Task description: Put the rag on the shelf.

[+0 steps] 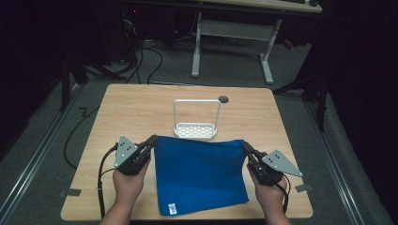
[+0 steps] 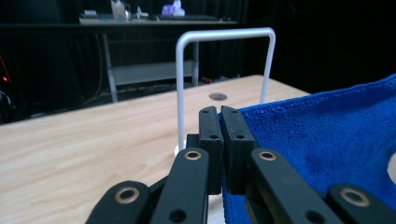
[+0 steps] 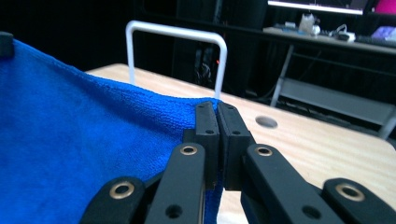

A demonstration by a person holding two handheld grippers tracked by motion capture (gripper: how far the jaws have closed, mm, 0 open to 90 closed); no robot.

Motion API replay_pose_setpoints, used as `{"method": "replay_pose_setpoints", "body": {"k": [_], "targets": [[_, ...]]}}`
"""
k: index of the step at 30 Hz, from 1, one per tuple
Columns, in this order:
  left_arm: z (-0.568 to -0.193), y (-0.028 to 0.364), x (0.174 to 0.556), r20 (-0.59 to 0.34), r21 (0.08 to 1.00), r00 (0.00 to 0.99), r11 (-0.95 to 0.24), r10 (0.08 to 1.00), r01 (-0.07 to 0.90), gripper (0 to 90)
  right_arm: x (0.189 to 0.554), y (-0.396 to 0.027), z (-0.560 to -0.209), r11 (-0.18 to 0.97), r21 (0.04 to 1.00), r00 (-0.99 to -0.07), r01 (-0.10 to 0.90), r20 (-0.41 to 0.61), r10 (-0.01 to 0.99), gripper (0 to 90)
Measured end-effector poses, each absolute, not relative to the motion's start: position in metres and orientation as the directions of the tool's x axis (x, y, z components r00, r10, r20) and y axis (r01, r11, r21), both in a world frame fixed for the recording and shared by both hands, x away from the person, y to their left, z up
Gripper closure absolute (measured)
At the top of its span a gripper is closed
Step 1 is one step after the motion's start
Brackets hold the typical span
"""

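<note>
- Blue cloth [image 1: 199,176] lies spread on the near half of the tabletop [image 1: 126,108], between the two hands, with its far edge lifted off the wood and stretched taut from one tool to the other.
- Its near edge hangs close to the front rim of the tabletop, where a small white label [image 1: 172,208] shows at the near left corner.
- Left tool [image 1: 151,140] is clenched on the far left corner of the cloth; in the left gripper view the black jaws stand pressed together with blue terry fabric caught at their right side.
- Right tool [image 1: 246,147] is clenched on the far right corner; in the right gripper view the fabric runs into the closed jaws from the left.
- A white wire rack [image 1: 196,123] with a tall hoop handle and a perforated base stands upright just beyond the raised edge of the cloth, near the middle of the tabletop.
- A dark round hole [image 1: 223,99] sits in the tabletop behind the rack, to its right.
</note>
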State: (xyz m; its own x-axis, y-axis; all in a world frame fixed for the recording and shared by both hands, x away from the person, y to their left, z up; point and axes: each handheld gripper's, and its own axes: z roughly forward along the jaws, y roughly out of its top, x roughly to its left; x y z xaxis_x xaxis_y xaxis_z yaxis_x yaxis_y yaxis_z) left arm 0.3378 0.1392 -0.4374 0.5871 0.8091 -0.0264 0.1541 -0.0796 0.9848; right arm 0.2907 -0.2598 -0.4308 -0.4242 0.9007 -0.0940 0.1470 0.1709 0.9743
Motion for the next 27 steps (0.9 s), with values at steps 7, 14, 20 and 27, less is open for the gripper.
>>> {"method": "replay_pose_setpoints", "body": {"k": [7,14,20,27], "targets": [[-0.416,0.146,0.338,-0.004,0.994,0.563,-0.057,0.826,0.091,88.3,0.295,-0.252,-0.411,0.153,0.984,-0.432,0.086,-0.102,0.896,88.6],[-0.395,0.148,0.342,0.015,0.998,0.556,-0.049,0.831,0.047,88.3,0.303,-0.244,-0.39,0.161,0.986,-0.432,0.04,-0.129,0.893,88.6],[-0.378,0.151,0.354,0.019,0.999,0.553,-0.042,0.833,0.03,88.3,0.313,-0.244,-0.37,0.149,0.989,-0.424,0.011,-0.131,0.896,88.6],[-0.359,0.15,0.366,0.065,0.997,0.54,-0.075,0.839,-0.003,88.3,0.325,-0.244,-0.352,0.131,0.991,-0.417,-0.005,-0.121,0.901,88.6]]}}
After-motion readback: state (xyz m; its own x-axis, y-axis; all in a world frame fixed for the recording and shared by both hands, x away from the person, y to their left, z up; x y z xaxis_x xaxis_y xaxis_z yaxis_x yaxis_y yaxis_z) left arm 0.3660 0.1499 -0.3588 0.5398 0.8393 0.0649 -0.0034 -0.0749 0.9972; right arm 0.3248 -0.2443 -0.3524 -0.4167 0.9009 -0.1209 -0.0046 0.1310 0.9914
